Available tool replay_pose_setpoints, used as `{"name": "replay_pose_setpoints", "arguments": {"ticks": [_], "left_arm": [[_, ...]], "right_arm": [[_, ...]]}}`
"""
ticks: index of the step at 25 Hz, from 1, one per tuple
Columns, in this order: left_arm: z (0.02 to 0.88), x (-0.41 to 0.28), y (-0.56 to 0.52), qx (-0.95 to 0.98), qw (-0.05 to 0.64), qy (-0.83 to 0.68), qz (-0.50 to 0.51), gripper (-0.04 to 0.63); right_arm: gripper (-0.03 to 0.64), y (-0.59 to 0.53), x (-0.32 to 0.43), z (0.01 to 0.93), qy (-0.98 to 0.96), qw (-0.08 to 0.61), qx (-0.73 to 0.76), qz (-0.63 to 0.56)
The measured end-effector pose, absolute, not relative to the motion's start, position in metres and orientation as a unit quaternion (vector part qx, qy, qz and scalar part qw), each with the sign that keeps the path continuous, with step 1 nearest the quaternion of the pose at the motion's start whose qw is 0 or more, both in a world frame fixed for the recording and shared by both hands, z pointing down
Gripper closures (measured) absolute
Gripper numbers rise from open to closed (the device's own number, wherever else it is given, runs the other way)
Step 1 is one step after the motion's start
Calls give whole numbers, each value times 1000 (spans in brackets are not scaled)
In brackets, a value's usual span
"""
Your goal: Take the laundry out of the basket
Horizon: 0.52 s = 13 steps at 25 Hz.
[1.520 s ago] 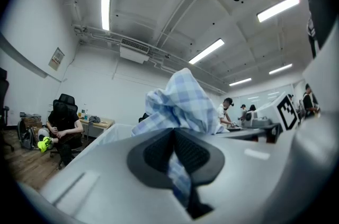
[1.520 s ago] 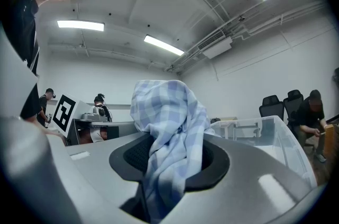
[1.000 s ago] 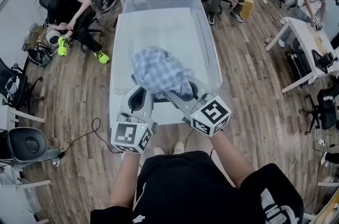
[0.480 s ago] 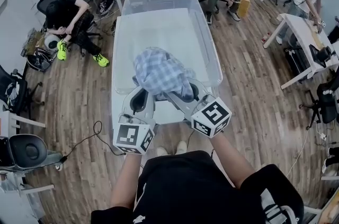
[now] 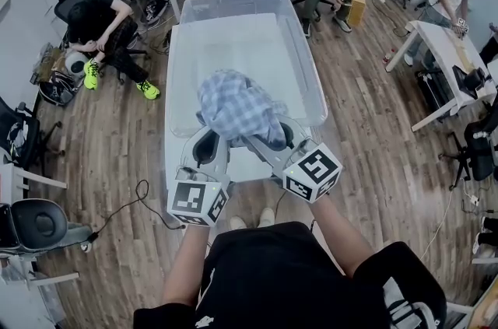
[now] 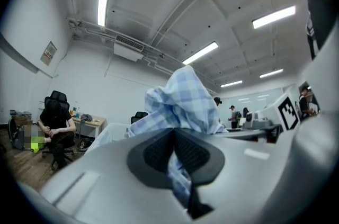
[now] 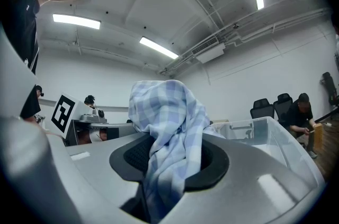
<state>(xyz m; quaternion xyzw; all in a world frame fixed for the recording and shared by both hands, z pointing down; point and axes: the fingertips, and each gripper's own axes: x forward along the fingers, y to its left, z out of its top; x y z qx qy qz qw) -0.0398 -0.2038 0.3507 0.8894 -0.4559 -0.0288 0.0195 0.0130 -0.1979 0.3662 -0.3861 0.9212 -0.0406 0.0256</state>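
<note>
While left gripper and right gripper pinch it, checked cloth bunches between them.

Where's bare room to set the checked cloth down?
Free: the far floor of the clear plastic bin, beyond the blue-and-white checked cloth. The white table shows only a narrow strip round the bin. Crowded: the near end, where the left gripper and right gripper both clamp the cloth.

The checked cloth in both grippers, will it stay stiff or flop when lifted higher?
Likely floppy: the checked cloth bunches and droops over both grippers. Probably light, since pinches by the left gripper and right gripper alone hold it above the clear bin. Hanging folds might snag its rim.
</note>
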Motion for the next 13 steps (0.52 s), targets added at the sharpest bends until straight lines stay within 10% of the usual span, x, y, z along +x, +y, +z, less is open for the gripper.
{"name": "replay_pose_setpoints", "arguments": {"ticks": [13], "left_arm": [[346, -36, -207, 889, 24, -456, -30, 588]], "right_arm": [[468, -201, 16, 361, 922, 28, -383, -47]]}}
